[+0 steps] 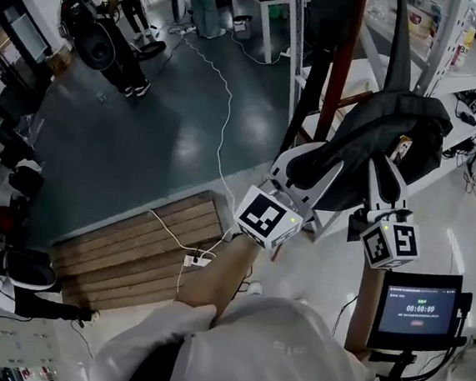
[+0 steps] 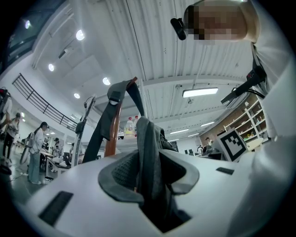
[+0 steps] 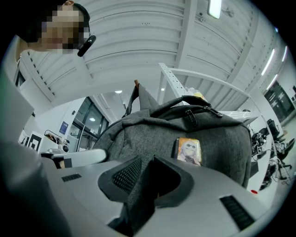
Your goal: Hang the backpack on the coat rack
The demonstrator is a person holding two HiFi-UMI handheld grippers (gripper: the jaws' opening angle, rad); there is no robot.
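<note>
A dark grey backpack (image 1: 392, 133) is held up against the reddish-brown pole of the coat rack (image 1: 344, 49). In the right gripper view the backpack (image 3: 185, 134) fills the middle, with a small picture badge (image 3: 188, 151) on its front. My left gripper (image 1: 303, 168) is shut on a backpack strap (image 2: 149, 157), which runs between its pads. My right gripper (image 1: 383, 176) is shut on another grey strap (image 3: 144, 192). In the left gripper view the coat rack (image 2: 114, 128) rises behind, a dark strap or garment draped over its top.
A white metal shelving frame (image 1: 442, 54) stands behind the rack. A monitor (image 1: 417, 309) on a stand sits low right. A wooden pallet (image 1: 144, 248) with a white cable and power strip lies on the floor left. People (image 1: 110, 35) stand far off.
</note>
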